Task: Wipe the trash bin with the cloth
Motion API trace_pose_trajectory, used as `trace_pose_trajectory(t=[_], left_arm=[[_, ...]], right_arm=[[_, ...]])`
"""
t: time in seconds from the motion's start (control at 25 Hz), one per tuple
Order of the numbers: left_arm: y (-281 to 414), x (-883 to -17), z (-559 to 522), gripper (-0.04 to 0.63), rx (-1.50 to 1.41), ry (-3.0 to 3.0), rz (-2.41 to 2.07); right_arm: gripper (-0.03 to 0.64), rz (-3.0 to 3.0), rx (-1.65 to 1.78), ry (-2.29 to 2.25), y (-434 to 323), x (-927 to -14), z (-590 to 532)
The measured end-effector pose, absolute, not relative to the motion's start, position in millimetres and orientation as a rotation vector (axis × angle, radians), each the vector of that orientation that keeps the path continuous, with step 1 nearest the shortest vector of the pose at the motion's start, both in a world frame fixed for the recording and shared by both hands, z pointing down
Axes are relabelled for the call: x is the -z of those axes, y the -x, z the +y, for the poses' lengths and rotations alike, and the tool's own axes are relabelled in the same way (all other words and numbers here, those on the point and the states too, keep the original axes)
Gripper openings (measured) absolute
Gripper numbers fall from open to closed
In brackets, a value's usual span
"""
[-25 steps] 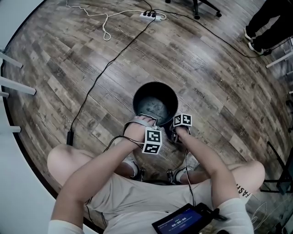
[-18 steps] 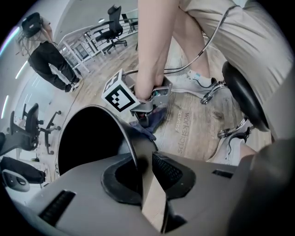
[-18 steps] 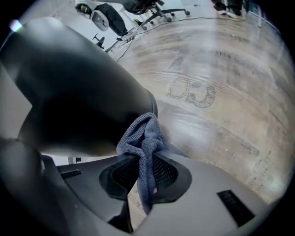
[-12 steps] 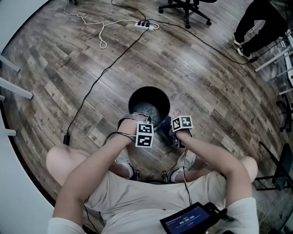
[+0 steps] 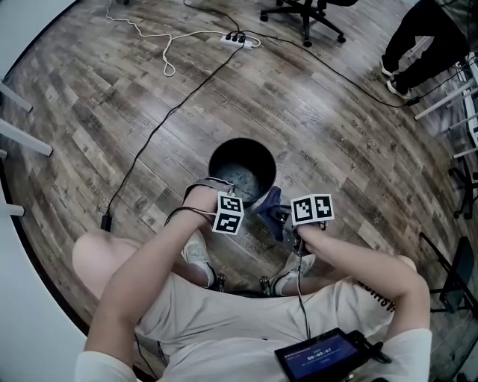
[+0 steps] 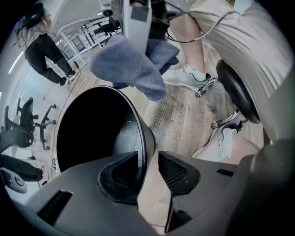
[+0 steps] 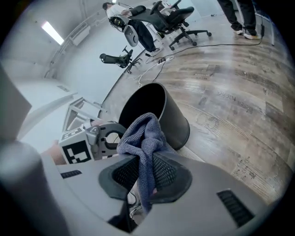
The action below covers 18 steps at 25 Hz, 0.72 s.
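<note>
The black round trash bin (image 5: 211, 166) stands on the wooden floor in front of my knees. My left gripper (image 5: 221, 188) straddles its near rim: one jaw is inside the bin (image 6: 92, 133), the other outside. The left gripper (image 6: 148, 168) is opening, and a gap shows beside the rim. My right gripper (image 5: 282, 218) is shut on a blue-grey cloth (image 5: 269, 203) just off the bin's near right side. In the right gripper view the cloth (image 7: 143, 138) bunches above the right gripper (image 7: 146, 173), with the bin (image 7: 177, 120) behind it.
A black cable (image 5: 160, 123) and a white cord run across the floor to a power strip (image 5: 237, 39). An office chair (image 5: 302, 13) and a person's legs (image 5: 418, 37) are at the back right. My shoes (image 5: 200, 257) and a screen (image 5: 325, 358) are near me.
My left gripper slid leftward along the bin's near rim. My right gripper drew back to the right, so the cloth now shows outside the bin.
</note>
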<state>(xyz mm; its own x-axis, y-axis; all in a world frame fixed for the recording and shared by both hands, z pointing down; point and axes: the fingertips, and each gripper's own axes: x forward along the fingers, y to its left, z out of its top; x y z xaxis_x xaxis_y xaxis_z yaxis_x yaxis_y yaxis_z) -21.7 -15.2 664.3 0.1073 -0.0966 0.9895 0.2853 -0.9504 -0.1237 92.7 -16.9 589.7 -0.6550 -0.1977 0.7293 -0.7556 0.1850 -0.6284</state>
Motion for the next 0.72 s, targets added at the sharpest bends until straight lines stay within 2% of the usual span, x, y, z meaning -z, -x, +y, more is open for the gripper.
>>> trace_pose_trajectory(t=[0.04,0.08,0.72], left_arm=[[22,-666,-17,0.129,1.913,2.062,-0.184],[22,-667,-18,0.077,1.912,2.028,-0.185],[-1,-665,-9,0.038,1.915,2.093,-0.152]], right_arm=[[0.058,-1.986,-1.482,-0.884,-88,-586,-16],[0.058,-1.994,-1.475,-0.877,-83,-584,-17],[0.058,-1.945,-1.43,-0.929,-93,-701,-51]])
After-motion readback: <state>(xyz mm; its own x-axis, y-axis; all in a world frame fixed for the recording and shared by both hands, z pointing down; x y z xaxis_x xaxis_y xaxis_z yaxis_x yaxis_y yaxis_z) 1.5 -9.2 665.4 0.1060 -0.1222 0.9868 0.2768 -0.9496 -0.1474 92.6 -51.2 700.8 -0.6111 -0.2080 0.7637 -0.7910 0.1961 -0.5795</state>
